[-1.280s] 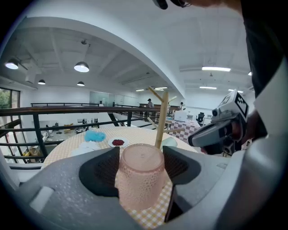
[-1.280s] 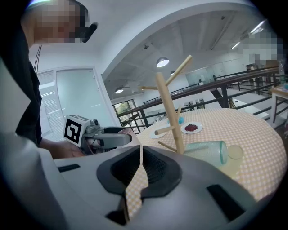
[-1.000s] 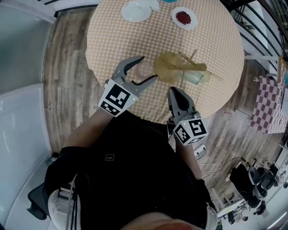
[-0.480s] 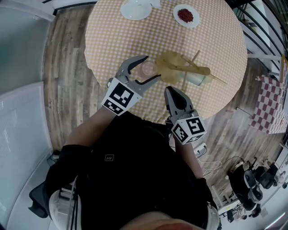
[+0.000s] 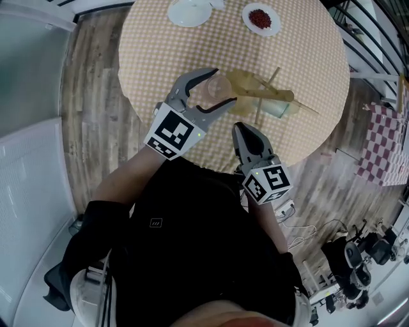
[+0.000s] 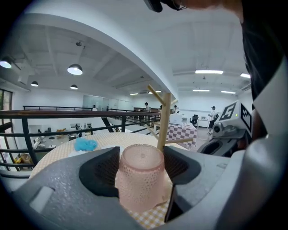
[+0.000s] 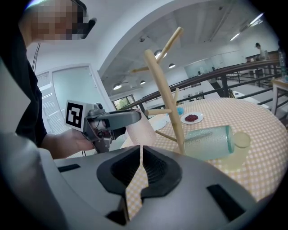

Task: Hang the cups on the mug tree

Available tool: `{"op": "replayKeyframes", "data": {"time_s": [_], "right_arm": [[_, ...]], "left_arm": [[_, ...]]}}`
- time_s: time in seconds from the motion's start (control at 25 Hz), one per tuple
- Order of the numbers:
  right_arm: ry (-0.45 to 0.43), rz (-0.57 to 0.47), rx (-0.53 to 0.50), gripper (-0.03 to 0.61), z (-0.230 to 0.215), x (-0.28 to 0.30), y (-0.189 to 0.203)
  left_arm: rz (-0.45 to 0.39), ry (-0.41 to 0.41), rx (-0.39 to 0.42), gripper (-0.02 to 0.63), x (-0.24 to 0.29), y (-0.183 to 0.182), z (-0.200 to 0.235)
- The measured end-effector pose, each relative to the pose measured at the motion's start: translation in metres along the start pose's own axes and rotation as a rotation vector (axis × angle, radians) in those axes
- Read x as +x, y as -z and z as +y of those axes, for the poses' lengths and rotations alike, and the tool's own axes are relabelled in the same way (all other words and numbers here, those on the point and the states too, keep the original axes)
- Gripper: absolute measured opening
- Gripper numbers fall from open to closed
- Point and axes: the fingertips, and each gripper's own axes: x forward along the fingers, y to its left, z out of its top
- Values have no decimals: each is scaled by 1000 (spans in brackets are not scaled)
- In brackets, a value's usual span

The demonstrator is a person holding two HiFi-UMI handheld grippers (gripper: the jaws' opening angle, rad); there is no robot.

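your left tongs (image 5: 223, 86) are closed on the pink cup (image 6: 140, 177). it sits bottom up between the two jaws, and the dark pads touch its dimpled wall on either side. the checked cloth of the surface (image 5: 160, 57) shows just under its rim.

the wooden mug tree (image 7: 165, 96) stands just beyond those tongs and a little to their right. its trunk rises behind the pink cup in the left gripper view, with bare pegs branching off it.

your right tongs (image 5: 243, 129) are closed with nothing in them; only a thin slit of checked cloth shows between the jaws. they sit near the edge of the surface closest to you, low and to the right of the left tongs, pointing at the tree.

ahead of the right tongs and slightly to their right, a clear green cup (image 7: 209, 143) lies on its side against the foot of the tree. a small dish of something red (image 5: 261, 18) and a white plate (image 5: 190, 11) lie far beyond both tongs.
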Motion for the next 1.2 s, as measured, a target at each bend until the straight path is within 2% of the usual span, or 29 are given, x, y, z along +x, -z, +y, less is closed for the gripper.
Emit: {"op": "replayKeyframes", "data": {"time_s": [0.16,0.52,0.84,1.2], "right_arm": [[11,-3,11,29,-3,-7,2],[20,-9,30,29,-16,-14,2],[13,-7,28,29,-16,-8,0],[18,11,56,29,-21,-2,11]], "left_arm": [[-4,8,18,304,9,-6,-1],[-1,0,-1,304,10,-8,-5],[-48,20,4,304,8,-31,-6],[26,57,-34,304,25,5,-5]]}}
